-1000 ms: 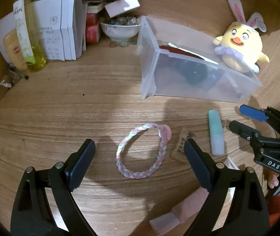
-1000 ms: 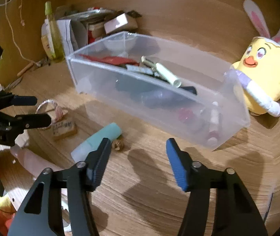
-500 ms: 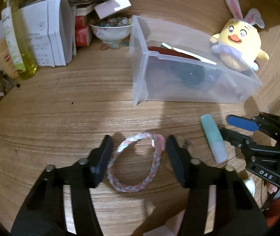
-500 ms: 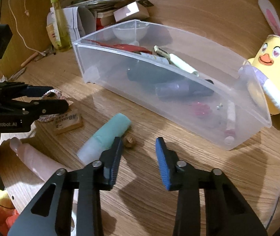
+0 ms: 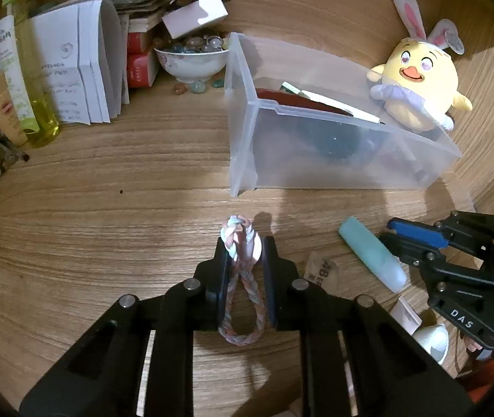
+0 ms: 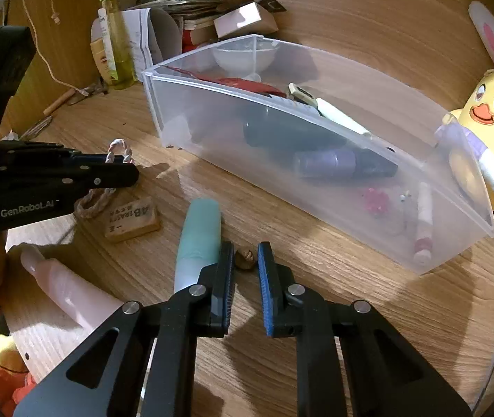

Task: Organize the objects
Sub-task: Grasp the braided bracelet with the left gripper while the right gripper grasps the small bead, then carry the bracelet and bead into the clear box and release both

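Pastel braided cord, the bracelet (image 5: pixel 241 278), is squeezed flat between the fingers of the left tool (image 5: pixel 245 243), so that tool is clamped on it while the loop lies on the wooden surface (image 5: pixel 108 229). The right tool (image 6: pixel 245 255) is drawn in about a small brown bead (image 6: pixel 245 260) beside the mint tube (image 6: pixel 198 239); whether its pads truly pinch the bead I cannot tell. By my reading, the step in hand is picking up loose items for the clear plastic bin (image 6: pixel 333 187). Next, each tool must lift straight, clear the bin's near wall, then release inside it.
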`<action>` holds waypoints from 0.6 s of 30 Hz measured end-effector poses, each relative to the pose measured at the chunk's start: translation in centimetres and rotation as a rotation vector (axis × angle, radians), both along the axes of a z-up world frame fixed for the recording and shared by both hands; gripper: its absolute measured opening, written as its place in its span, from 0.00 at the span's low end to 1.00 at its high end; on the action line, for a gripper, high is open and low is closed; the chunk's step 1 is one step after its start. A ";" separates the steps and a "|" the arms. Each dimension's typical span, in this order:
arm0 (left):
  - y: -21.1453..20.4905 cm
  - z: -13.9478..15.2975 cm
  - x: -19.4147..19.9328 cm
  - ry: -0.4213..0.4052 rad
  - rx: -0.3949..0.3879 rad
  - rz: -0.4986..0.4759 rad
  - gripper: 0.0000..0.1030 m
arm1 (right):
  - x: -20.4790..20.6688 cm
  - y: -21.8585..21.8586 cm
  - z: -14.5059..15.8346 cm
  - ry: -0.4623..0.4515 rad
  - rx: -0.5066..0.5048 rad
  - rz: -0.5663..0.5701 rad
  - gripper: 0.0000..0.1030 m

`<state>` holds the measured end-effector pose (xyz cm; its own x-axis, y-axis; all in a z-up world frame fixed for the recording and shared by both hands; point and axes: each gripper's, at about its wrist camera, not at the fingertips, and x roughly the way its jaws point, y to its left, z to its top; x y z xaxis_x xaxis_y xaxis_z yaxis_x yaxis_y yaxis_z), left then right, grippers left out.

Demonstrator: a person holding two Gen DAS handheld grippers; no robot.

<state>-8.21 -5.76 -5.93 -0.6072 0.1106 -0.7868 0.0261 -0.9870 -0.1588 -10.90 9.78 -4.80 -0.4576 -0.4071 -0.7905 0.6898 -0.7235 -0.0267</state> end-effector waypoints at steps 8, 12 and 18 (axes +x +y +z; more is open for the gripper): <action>0.0 1.8 1.2 0.053 -0.005 0.012 0.17 | 0.2 1.4 1.9 0.028 -0.059 -0.037 0.12; 0.2 3.6 1.8 0.100 0.000 0.008 0.17 | 0.7 2.1 3.2 0.055 -0.087 -0.050 0.12; 0.9 5.9 2.3 0.166 0.011 -0.011 0.17 | 1.4 2.9 5.2 0.109 -0.119 -0.064 0.12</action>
